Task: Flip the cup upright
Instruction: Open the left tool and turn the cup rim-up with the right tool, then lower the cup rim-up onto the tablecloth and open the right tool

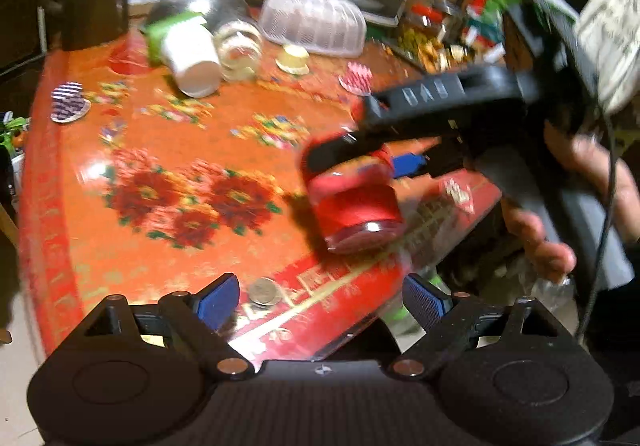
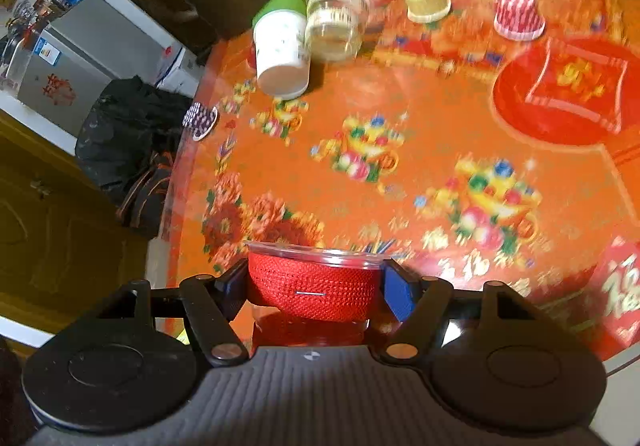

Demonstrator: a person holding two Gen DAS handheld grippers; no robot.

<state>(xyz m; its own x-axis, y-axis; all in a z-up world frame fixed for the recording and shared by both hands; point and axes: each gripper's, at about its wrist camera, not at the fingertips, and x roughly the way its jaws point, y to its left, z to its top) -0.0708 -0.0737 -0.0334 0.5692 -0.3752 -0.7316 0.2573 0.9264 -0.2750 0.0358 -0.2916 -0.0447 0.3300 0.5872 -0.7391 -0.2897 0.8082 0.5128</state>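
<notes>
We are looking at a clear plastic cup [image 2: 314, 288] wrapped in a red woven band, with a thin transparent rim showing above the band in the right wrist view. It is sitting between two gripper fingers, pressed at both sides. In the left wrist view the red cup [image 1: 354, 202] is hanging tilted above the orange floral tablecloth near the table's edge, one glossy round end facing down and toward us.

The left wrist view looks from the table [image 1: 168, 150] edge across it, toward the right gripper [image 1: 348, 154]. The right wrist view looks down, close above the table [image 2: 420, 94]. Both views share the white cup [image 1: 192, 58] [image 2: 282, 50].
</notes>
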